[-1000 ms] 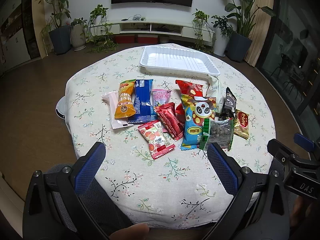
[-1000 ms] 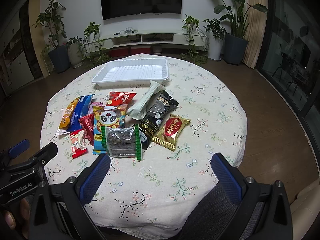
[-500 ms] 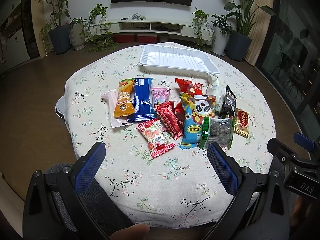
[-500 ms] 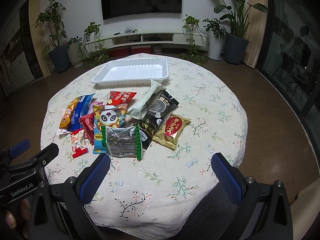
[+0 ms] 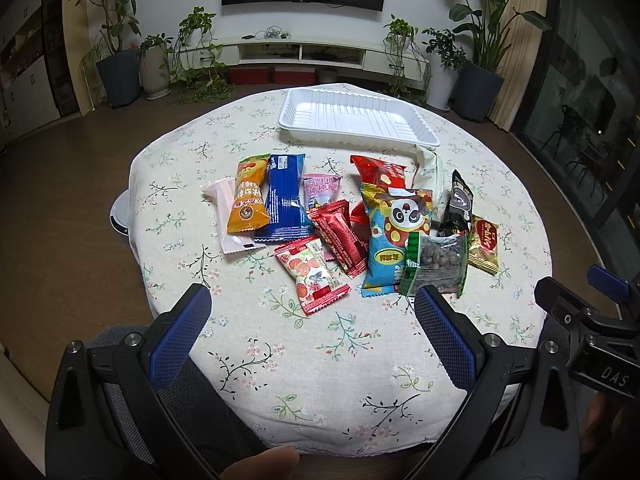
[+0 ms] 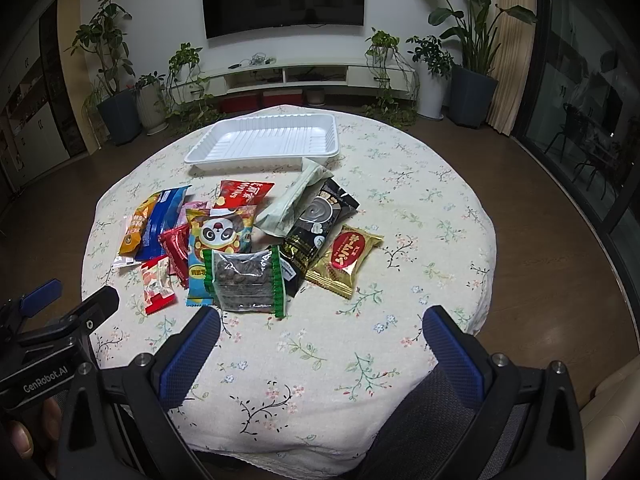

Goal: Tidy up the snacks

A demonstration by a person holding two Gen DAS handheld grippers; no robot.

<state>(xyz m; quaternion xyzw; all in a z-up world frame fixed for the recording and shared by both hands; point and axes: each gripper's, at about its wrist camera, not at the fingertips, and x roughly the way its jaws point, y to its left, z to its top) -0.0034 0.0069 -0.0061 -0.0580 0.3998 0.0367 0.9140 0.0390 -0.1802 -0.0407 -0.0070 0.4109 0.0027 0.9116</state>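
Observation:
Several snack packets lie in a loose heap mid-table: an orange packet (image 5: 247,200), a blue one (image 5: 284,196), a panda packet (image 5: 394,236), a clear green-edged bag of dark nuts (image 6: 245,278), a black packet (image 6: 318,224) and a gold-red one (image 6: 346,254). Behind them at the far edge sits an empty white tray (image 5: 352,118) (image 6: 264,142). My left gripper (image 5: 312,316) hovers open over the near table edge, nothing between its fingers. My right gripper (image 6: 320,332) is open too, just short of the nut bag.
The round table wears a floral cloth (image 6: 420,216); bare cloth lies to the right of the heap and along the near edge. A grey chair back (image 5: 192,412) sits below the grippers. Potted plants (image 6: 116,112) and a TV unit (image 6: 296,76) stand beyond the table.
Both grippers have hardly moved; the left view has crept slightly forward toward the snacks. Nothing on the table has shifted.

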